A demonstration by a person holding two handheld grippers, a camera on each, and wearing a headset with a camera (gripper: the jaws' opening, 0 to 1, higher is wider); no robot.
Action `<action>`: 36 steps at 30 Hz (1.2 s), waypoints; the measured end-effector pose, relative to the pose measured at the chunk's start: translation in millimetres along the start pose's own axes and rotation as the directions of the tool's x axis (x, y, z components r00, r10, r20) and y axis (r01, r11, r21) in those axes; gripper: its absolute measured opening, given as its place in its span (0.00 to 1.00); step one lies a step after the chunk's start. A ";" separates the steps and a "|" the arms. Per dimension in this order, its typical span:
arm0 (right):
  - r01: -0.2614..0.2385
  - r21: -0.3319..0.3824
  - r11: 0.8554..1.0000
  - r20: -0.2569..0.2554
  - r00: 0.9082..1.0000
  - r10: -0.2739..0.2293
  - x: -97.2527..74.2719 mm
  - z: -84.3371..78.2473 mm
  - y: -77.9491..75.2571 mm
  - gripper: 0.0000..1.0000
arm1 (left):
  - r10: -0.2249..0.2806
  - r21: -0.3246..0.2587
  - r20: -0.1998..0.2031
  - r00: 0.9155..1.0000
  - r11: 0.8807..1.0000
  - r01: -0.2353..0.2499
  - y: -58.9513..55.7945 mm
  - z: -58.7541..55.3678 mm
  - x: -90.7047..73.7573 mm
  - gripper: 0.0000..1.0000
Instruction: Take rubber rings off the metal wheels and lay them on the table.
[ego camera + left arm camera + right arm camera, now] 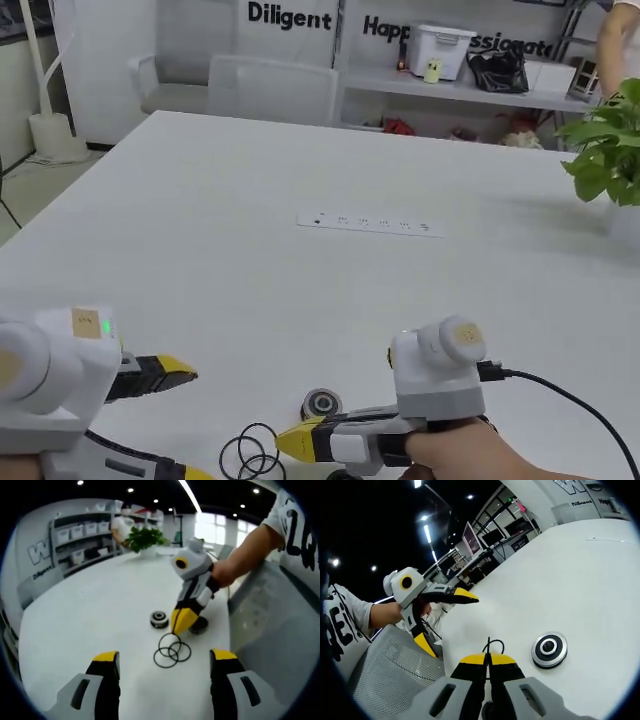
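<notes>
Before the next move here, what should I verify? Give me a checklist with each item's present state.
1. Left gripper ready to grasp: ok, its jaws stand wide apart.
2. Right gripper free: not ok, its jaws are shut and a rubber ring loops out from the tips.
3. Removed rings on the table: ok, they lie flat and overlapping at the right gripper's tip.
4. Metal wheel at hand: ok, it lies flat beside the right gripper.
5. Ring left on that wheel: cannot tell.
</notes>
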State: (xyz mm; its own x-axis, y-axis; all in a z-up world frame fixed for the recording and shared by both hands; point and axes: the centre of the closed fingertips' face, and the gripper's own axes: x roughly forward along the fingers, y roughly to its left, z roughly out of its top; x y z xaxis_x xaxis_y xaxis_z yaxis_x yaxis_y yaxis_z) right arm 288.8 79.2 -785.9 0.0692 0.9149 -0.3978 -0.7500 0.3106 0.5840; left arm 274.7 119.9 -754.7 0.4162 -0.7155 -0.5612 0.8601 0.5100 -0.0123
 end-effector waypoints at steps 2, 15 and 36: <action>0.001 0.003 1.000 0.002 1.000 -0.001 -0.1 -0.4 -0.7 0.00 | -0.001 -0.002 -0.001 1.000 1.000 0.001 -0.5 -0.3 0.1 0.74; 0.040 0.055 0.998 0.014 0.999 -0.041 -0.9 -2.4 -15.6 0.00 | -0.002 -0.003 -0.013 1.000 1.000 0.002 0.0 -4.2 0.3 0.74; 0.078 0.107 0.991 -0.018 0.997 -0.077 -0.8 -12.0 -27.5 0.01 | -0.009 -0.009 -0.028 1.000 1.000 0.009 1.8 -7.6 3.6 0.74</action>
State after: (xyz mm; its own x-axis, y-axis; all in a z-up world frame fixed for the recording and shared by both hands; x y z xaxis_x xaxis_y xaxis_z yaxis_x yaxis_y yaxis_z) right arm 301.4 66.9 -810.1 0.1150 0.8835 -0.4540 -0.6677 0.4071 0.6232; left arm 275.5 122.0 -763.1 0.4000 -0.7066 -0.5837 0.8611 0.5078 -0.0245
